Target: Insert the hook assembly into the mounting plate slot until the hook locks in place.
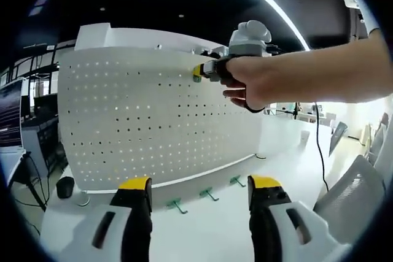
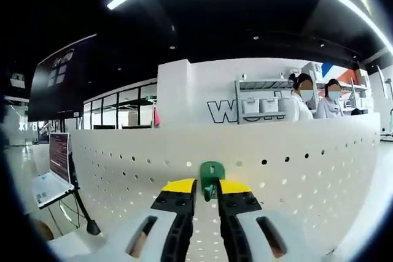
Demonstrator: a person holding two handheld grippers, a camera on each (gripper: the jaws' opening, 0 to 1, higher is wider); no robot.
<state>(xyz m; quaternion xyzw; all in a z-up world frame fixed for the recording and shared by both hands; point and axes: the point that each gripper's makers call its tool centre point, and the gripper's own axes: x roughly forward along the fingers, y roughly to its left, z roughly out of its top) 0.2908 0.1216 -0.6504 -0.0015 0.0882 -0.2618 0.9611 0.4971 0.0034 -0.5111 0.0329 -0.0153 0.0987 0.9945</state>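
Note:
A white pegboard mounting plate point(image 1: 147, 115) stands upright on the white table. In the left gripper view my left gripper point(image 1: 199, 183) is open above the table, short of the board, with nothing between its yellow-tipped fingers. The right gripper point(image 1: 206, 70), held by a hand, presses at the board's upper edge. In the right gripper view my right gripper point(image 2: 207, 187) is shut on a green hook point(image 2: 212, 174), whose head lies against the pegboard point(image 2: 295, 164) near its top rim. Three more green hooks point(image 1: 207, 194) lie on the table at the board's foot.
A laptop point(image 2: 52, 173) on a stand sits left of the board. Two people point(image 2: 316, 99) stand behind the board near shelves. Chairs point(image 1: 353, 185) are at the right of the table, and a desk with cables point(image 1: 27, 170) is at the left.

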